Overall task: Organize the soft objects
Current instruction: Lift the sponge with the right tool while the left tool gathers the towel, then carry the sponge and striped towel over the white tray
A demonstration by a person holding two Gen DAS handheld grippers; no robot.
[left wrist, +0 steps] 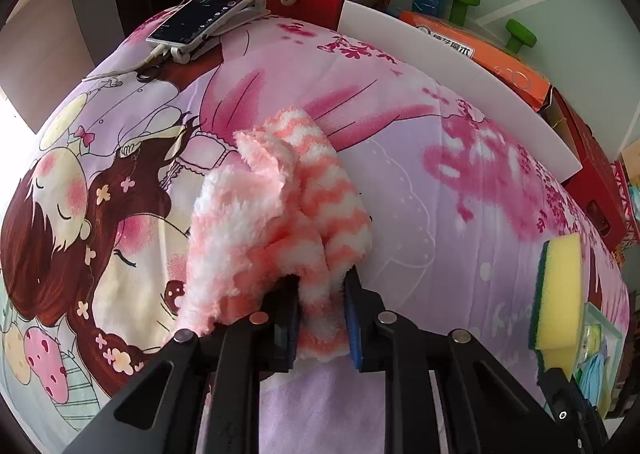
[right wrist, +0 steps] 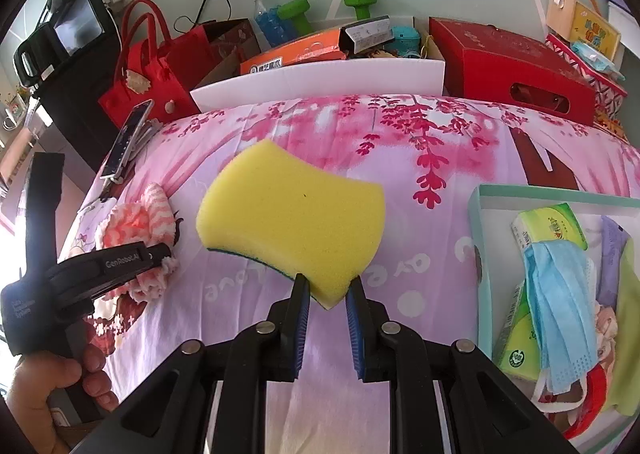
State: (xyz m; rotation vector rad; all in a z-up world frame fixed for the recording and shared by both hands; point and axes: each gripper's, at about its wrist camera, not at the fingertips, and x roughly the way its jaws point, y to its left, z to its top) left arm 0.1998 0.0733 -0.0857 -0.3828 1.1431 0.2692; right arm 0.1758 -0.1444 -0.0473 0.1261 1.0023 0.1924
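Observation:
A fluffy pink-and-white striped sock [left wrist: 276, 222] lies bunched on the pink cartoon bedsheet [left wrist: 440, 182]. My left gripper [left wrist: 322, 286] is shut on its near end, with the fabric squeezed between the blue pads. From the right wrist view the same sock [right wrist: 136, 222] shows at the left under the left gripper [right wrist: 160, 254]. My right gripper [right wrist: 328, 290] is shut on a corner of a yellow sponge [right wrist: 292, 218] with a green underside, held above the sheet. That sponge [left wrist: 558, 294] also appears at the right edge of the left wrist view.
A pale green box [right wrist: 480, 246] at the right holds tissue packs, a blue face mask and other soft items. A phone on a stand [left wrist: 216, 10] sits at the far left. Red bags, a white board [right wrist: 320, 82], an orange box and green dumbbells line the back.

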